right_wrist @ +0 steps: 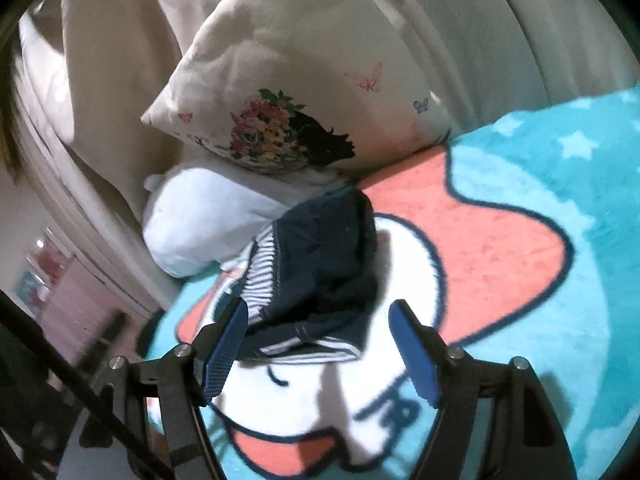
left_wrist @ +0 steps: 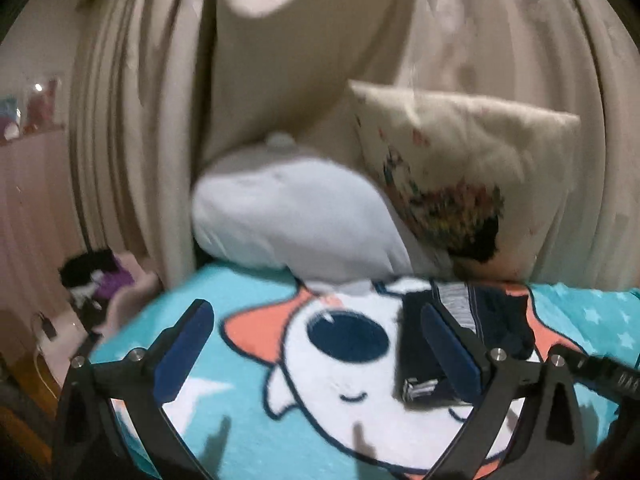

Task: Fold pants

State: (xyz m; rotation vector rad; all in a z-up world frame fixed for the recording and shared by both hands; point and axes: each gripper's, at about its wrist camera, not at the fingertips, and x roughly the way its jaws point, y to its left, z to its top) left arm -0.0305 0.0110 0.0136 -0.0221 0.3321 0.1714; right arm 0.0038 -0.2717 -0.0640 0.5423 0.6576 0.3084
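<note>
Item: dark navy pants [right_wrist: 324, 264], striped lining showing at the waistband, lying as a crumpled heap on the cartoon-print turquoise blanket [right_wrist: 540, 280] that covers the bed, toward its head edge and just short of the white pillow [right_wrist: 200, 228] and the floral cushion [right_wrist: 280, 100] propped against the curtain [right_wrist: 500, 40]. Long axis: cannot be told with confidence while the garment is bunched; in the right wrist view the heap runs roughly away from the camera toward the pillows, with a hem or waistband edge at the near end. Right gripper [right_wrist: 320, 344]: jaws spread wide, holding nothing, the left pad touching or just beside the near edge of the heap, the right pad over bare blanket; the garment lies straight ahead of it and slightly to its left. Left gripper [left_wrist: 316, 352]: jaws likewise spread wide and empty, poised over the printed face on the blanket; the pants [left_wrist: 480, 320] lie off to its right, partly behind its right finger. Judgement: the right gripper is the nearer and better aligned; the coming move probably calls for it to close on the near edge, the left then shifting rightward to take a second hold so the heap can be spread flat.
</note>
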